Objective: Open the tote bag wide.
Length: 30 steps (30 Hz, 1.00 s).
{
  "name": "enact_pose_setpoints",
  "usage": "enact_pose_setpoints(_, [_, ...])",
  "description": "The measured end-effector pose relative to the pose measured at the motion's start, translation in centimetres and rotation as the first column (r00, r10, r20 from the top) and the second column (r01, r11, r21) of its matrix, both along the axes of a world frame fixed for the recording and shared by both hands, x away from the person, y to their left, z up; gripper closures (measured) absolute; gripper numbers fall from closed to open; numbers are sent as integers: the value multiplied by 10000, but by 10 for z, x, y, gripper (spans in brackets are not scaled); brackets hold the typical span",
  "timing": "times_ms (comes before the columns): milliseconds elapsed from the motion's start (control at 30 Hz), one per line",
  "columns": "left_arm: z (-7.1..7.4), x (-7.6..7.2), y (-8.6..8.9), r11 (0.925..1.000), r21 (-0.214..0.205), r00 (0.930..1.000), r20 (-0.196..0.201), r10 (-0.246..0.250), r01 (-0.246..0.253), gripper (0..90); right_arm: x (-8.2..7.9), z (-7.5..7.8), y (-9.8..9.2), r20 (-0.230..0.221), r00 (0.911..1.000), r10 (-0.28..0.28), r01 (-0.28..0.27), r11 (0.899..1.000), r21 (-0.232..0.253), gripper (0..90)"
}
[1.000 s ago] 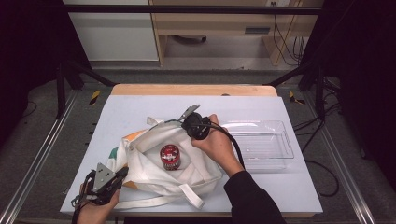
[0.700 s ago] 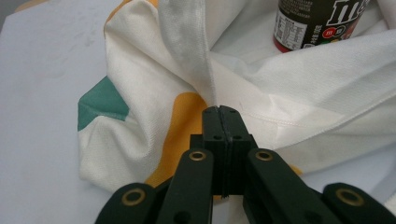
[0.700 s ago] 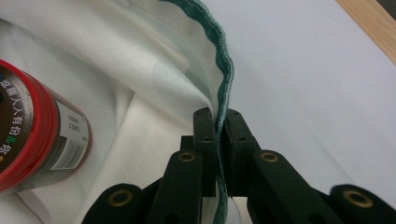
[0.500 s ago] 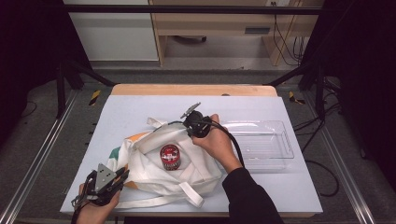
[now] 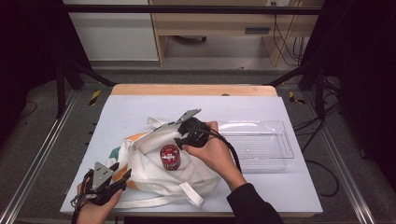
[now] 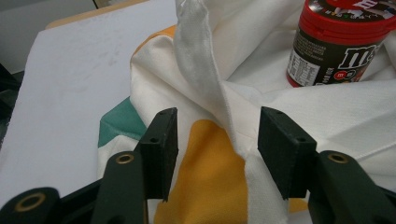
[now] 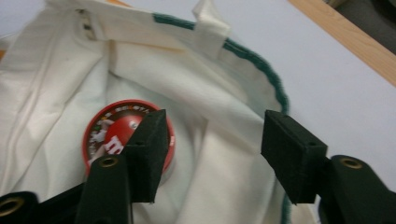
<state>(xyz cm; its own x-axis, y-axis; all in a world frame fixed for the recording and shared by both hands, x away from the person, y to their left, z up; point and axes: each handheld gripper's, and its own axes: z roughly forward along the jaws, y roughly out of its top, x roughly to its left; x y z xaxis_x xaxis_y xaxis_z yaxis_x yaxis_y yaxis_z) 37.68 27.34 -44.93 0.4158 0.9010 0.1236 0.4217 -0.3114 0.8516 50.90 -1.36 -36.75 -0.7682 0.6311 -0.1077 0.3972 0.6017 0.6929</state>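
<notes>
Release step, I judge: both my left gripper (image 5: pixel 122 176) and right gripper (image 5: pixel 183 135) have just been opening off the tote bag (image 5: pixel 154 175), candy jar (image 5: pixel 171 157) standing on it at bench centre, so next I back away toward six o'clock.

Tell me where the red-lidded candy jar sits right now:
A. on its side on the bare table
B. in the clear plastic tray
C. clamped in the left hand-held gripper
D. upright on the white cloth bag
D: the candy jar stands upright, red lid up, on the folds of the white cloth bag, while the clear tray lies apart to its right.
</notes>
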Motion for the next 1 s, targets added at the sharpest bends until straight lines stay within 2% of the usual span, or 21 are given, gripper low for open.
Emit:
enact_pose_setpoints(133, [0, 0, -1, 10000, 12, 10000, 18, 9, -9, 474, -7, -4, 6, -360, 9988, 342, -344, 9994, -28, 318])
enact_pose_setpoints(400, [-1, 1, 0, 9999, 124, 10000, -38, 57, -57, 453, -13, -15, 23, -720, 9903, 1190, -1193, 9929, -10, 255])
enact_pose_setpoints(633, [-1, 1, 0, 9999, 100, 10000, -70, 52, -51, 435, -14, -28, 37, -1101, 9801, 1651, -1713, 9840, -490, 226])
enact_pose_setpoints(1000, [-2, 2, -1, 9999, 141, 9999, -103, 39, -37, 423, -10, -46, 43, -1545, 9757, 1551, -1658, 9844, -586, 212])
